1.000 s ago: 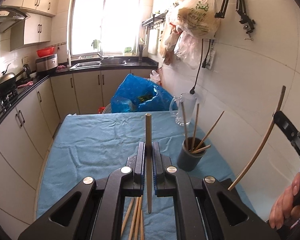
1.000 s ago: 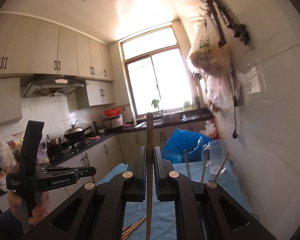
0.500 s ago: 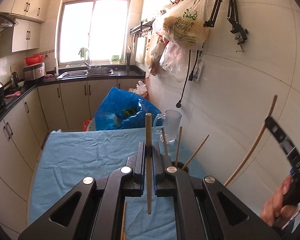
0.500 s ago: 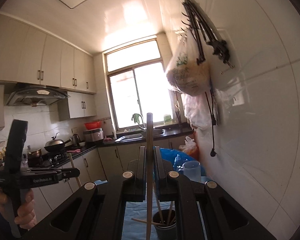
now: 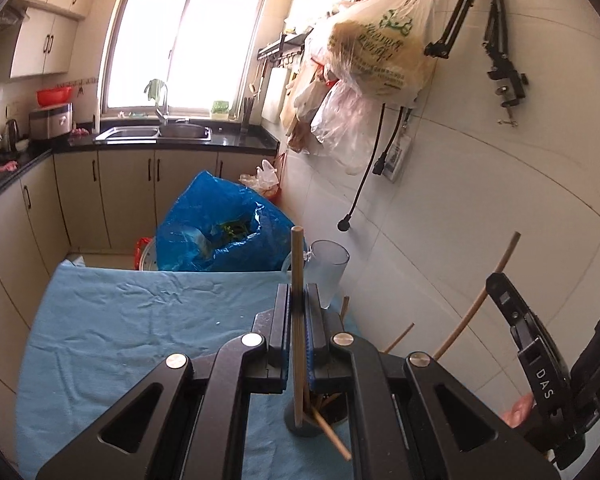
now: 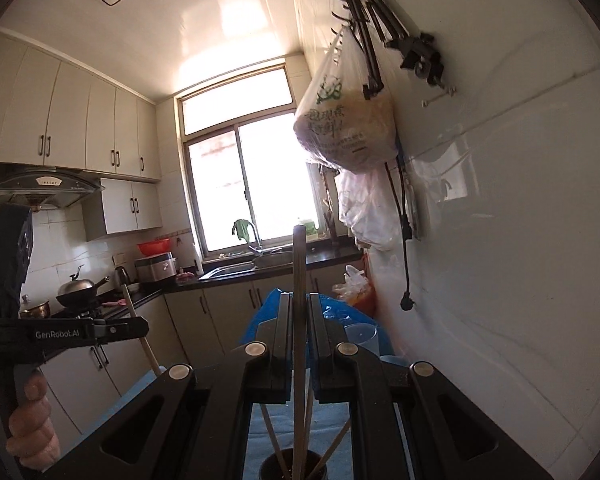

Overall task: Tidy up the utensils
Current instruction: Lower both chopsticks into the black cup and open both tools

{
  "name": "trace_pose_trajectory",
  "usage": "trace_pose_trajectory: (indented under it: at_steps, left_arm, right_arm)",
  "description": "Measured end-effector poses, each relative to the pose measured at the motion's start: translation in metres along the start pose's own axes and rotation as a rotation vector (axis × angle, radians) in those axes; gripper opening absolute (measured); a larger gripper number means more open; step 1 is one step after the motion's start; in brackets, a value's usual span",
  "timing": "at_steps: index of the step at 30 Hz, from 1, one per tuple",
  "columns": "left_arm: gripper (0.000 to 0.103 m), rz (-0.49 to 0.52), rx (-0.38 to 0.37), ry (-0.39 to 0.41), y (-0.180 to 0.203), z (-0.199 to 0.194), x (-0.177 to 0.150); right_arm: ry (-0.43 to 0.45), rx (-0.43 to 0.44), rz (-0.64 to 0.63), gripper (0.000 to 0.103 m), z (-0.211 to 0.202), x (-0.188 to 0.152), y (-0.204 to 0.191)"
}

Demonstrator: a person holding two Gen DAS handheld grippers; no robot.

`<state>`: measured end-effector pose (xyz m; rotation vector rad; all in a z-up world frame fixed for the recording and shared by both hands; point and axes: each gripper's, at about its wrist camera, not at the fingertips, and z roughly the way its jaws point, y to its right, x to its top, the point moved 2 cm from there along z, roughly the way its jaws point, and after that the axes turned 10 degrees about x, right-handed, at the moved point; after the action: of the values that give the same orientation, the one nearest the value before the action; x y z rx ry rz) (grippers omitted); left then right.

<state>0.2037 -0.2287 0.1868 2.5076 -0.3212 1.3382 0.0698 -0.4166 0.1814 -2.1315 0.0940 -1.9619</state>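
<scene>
while each claw pinches one chopstick [image 5: 297,320], dark holder [image 5: 300,426] below holds several chopsticks, glass jug [image 5: 332,270] behind

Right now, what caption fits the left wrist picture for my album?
Left tool clamps an upright chopstick above the dark holder on the blue cloth.

The table [image 5: 100,360] wears a wrinkled blue cloth [image 5: 148,320]. On it a dark holder [image 5: 300,426] stands with chopsticks inside, and a clear jug [image 5: 330,270] sits beyond, near the wall.
</scene>
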Motion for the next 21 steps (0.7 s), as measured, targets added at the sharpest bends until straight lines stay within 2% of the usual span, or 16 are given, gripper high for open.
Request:
trace_pose_trajectory:
  at_steps: [11,21]
  left_arm:
    - [0.006,-0.027,-0.025,-0.044,0.006,0.041,-0.003]
    - [0.006,0.019,-0.027,-0.087,0.012,0.059,-0.024]
  right_arm:
    - [-0.069,-0.01,0.016,0.007,0.051,-0.025,0.024]
    - [-0.19,0.016,0.037,0.007,0.068,-0.066,0.028]
